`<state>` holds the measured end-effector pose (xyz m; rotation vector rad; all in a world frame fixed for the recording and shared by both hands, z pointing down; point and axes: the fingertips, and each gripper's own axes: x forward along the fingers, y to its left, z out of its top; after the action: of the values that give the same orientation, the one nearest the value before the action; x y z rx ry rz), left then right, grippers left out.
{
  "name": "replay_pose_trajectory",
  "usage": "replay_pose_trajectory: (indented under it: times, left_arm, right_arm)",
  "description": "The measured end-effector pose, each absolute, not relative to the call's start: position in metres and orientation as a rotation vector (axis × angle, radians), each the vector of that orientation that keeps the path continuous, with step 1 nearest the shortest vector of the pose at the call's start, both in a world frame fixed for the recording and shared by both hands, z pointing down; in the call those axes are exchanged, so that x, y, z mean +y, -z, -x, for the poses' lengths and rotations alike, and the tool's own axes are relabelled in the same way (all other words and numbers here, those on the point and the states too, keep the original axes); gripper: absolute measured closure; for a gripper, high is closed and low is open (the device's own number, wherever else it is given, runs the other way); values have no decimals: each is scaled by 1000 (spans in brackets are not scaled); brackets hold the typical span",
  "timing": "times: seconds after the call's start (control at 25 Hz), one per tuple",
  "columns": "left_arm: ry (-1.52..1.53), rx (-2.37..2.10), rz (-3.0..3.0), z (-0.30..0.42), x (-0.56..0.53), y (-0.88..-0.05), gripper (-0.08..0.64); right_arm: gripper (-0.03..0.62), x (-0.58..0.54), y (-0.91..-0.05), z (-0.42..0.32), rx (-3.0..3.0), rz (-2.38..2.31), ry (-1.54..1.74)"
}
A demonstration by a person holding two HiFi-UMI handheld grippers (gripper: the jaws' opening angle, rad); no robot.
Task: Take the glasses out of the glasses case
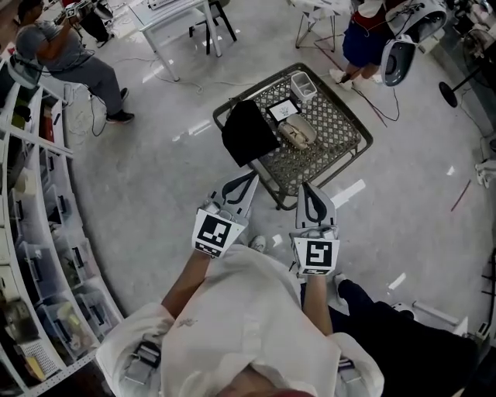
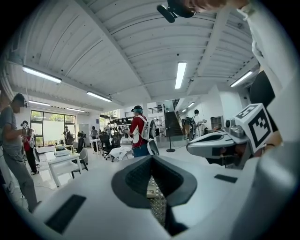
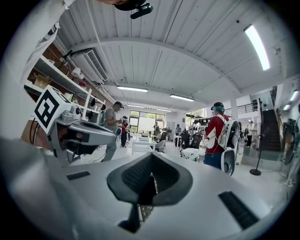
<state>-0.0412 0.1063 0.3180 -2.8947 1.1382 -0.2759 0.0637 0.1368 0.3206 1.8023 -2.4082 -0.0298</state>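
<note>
A beige glasses case (image 1: pixel 298 133) lies closed on a low metal lattice table (image 1: pixel 341 128) ahead of me on the floor. Beside it on the table are a black cloth (image 1: pixel 248 132), a black-and-white card (image 1: pixel 284 111) and a clear box (image 1: pixel 303 85). My left gripper (image 1: pixel 252 177) and right gripper (image 1: pixel 308 186) are held side by side short of the table's near edge, both shut and empty. In the left gripper view the left gripper's (image 2: pixel 151 161) tips meet, with lattice showing below them. The right gripper's (image 3: pixel 151 159) tips meet in its own view too.
Shelving with bins (image 1: pixel 31 233) runs down the left side. A seated person (image 1: pixel 70 58) is at the top left and a standing person (image 1: pixel 364 31) beyond the table. A white table (image 1: pixel 174 15) stands at the back. Pale floor surrounds the lattice table.
</note>
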Motion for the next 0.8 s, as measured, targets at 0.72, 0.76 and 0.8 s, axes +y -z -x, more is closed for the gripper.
replay_pose_trajectory:
  times: [0.72,0.76,0.8]
  left_arm:
    - [298,1050,2979,11,-11,-351,546]
    - [300,1039,2987,9,-20,-353,546]
    - [303,1028,2996,8,-29,-355,546]
  right_arm:
    - [586,33,-351,-95,-2287,-1852,-46]
    - [586,25,-354,-97,-2273,-1854,-56]
    - [586,16,-357,-99,-2253,-1857,-58]
